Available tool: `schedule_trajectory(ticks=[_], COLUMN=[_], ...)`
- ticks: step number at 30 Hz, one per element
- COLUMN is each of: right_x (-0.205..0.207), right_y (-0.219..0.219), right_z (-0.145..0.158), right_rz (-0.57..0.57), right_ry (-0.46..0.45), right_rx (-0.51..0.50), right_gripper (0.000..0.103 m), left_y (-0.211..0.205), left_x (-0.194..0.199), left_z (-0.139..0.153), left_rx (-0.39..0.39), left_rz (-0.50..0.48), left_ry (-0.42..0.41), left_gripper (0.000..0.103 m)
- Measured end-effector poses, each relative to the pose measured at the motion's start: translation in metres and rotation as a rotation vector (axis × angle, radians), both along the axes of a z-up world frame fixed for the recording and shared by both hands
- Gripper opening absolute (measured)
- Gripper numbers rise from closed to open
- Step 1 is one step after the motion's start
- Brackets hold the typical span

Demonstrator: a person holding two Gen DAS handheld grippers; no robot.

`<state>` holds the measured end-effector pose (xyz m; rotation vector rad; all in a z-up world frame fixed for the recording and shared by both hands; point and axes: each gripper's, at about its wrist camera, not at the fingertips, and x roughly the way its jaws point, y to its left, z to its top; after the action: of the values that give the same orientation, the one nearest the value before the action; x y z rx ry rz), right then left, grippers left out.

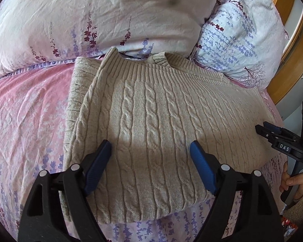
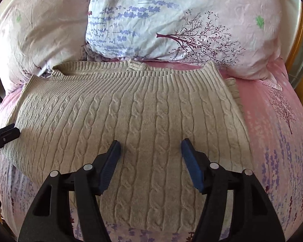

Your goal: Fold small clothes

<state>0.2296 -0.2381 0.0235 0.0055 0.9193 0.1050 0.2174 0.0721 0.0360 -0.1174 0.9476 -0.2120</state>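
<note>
Beige cable-knit sweater is lying part-folded on the bed. Left gripper and right gripper are hovering wide, holding nothing. Judged soft, thick, floppy: pinching both near-hem corners is advisable.

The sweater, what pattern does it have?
Beige cable knit: twisted rope-like columns, with a ribbed band. The sweater shows best in the right wrist view.

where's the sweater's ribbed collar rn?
The ribbed collar sits at the far edge of the beige sweater in both wrist views, right up against the floral pillows and away from the open left gripper and right gripper.
</note>
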Motion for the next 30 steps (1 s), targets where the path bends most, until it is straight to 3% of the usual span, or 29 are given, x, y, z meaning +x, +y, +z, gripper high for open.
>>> schedule_trajectory(ticks=[3,8,14,16,23,30], right_x=[0.004,0.005,0.015,0.018,0.022,0.024], right_y=[0.001,0.022,0.057,0.060,0.067,0.071], right_z=[0.007,0.026,0.016,0.007,-0.001,-0.004], right_rz=[-0.013,0.037,0.106,0.098,0.117,0.114], right_ry=[0.028,-0.037,0.007,0.051,0.058,0.038], right_rx=[0.000,0.046,0.008,0.006,-0.029,-0.036], right_gripper=[0.067,0.067,0.067,0.067,0.073,0.076], left_y=[0.012,0.070,0.103,0.107,0.102,0.094], left_x=[-0.002,0.009,0.032,0.035,0.046,0.053], left_z=[0.011,0.032,0.024,0.019,0.002,-0.001], left_rx=[-0.063,-0.216,-0.192,-0.197,-0.164,-0.174], left_rz=[0.031,0.152,0.149,0.135,0.077,0.037], left_ry=[-0.001,-0.029,0.062,0.088,0.157,0.160], left_gripper=[0.074,0.074,0.074,0.074,0.074,0.074])
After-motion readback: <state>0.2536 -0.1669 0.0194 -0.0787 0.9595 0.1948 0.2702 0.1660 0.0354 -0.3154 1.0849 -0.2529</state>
